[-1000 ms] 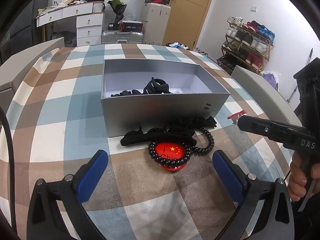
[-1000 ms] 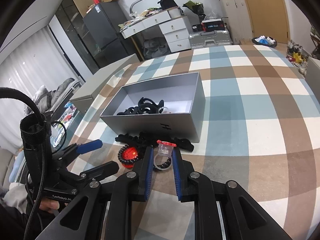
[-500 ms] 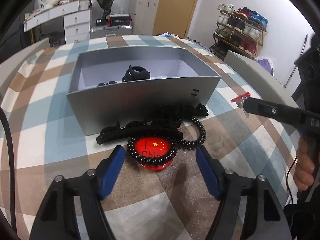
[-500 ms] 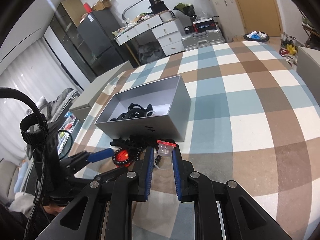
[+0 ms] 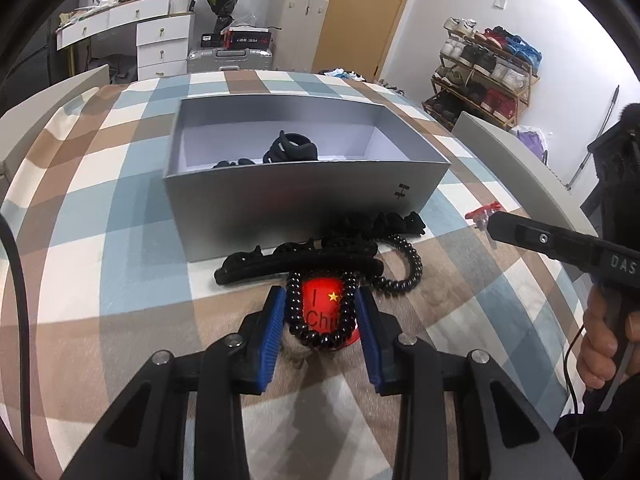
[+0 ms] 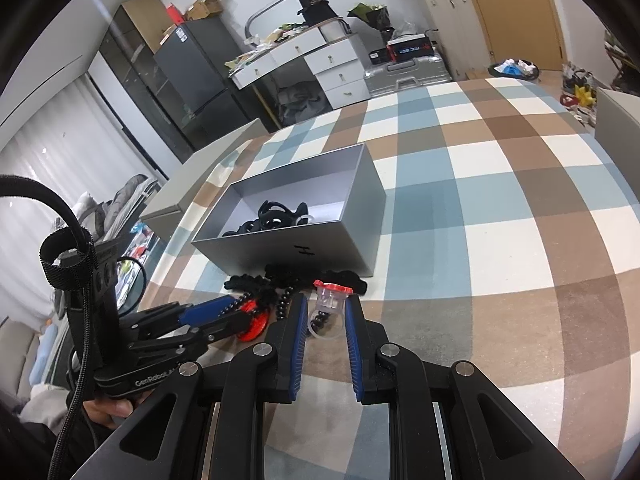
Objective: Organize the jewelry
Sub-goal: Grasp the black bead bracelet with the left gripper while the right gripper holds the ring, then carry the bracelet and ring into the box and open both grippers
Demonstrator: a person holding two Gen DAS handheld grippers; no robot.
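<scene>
A black bead bracelet lies looped over a red round badge on the checked cloth, in front of the open grey box. My left gripper straddles both. Its jaws are closing and the blue pads press the bracelet into a narrow oval. The left gripper also shows in the right wrist view. My right gripper is shut on a small clear jar with a red lid, held above the cloth to the right. Black hair ties lie in the box.
A black hair clip, a second bead coil and a black scrunchie lie against the box's front wall. Grey chair backs stand at both table sides. Open cloth lies right of the box.
The left jaws went from wide open to closed in on the bead bracelet and badge, squeezing the bracelet narrower. The right gripper kept its hold on the jar and stayed put.
</scene>
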